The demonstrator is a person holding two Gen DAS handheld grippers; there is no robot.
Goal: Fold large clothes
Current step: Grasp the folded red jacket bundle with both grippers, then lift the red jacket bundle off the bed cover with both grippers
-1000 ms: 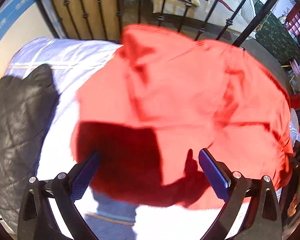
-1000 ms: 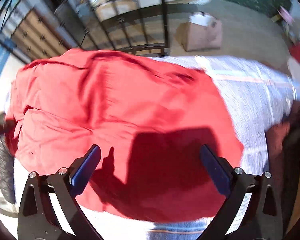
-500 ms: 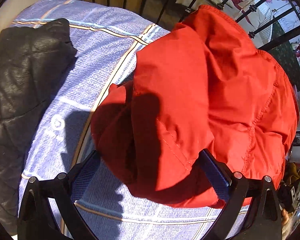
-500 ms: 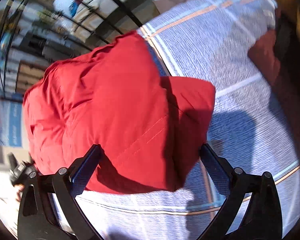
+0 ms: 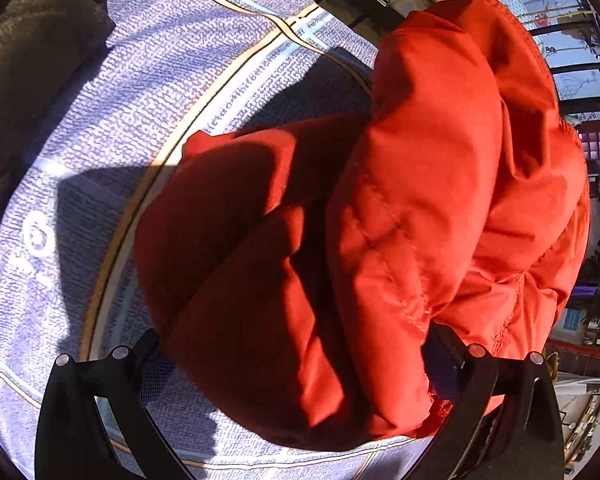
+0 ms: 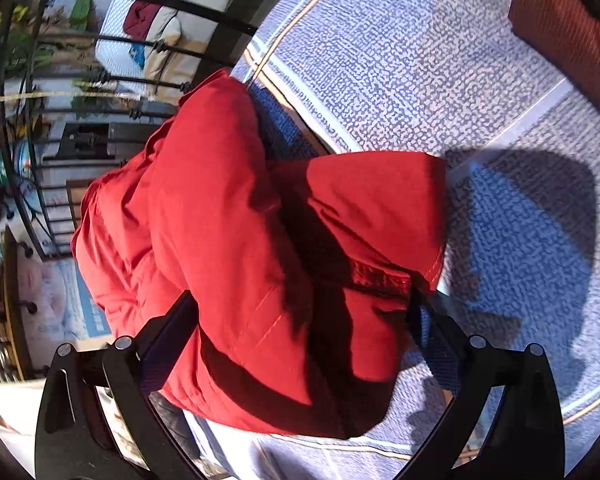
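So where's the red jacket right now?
The red jacket lies bunched on the blue patterned bedspread, between the open fingers of both grippers in both wrist views, with a black garment far left in the left view.

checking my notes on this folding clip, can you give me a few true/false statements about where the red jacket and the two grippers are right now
1. The puffy red jacket lies on a blue-and-white woven bedspread. True.
2. The left gripper is shut with nothing between its fingers. False: its jaws are spread wide with jacket bulk between them.
3. The right gripper straddles a fold of the jacket. True.
4. A dark quilted garment lies on top of the red jacket. False: it lies apart, at the bedspread's far left.
5. A black metal railing stands beyond the bed. True.
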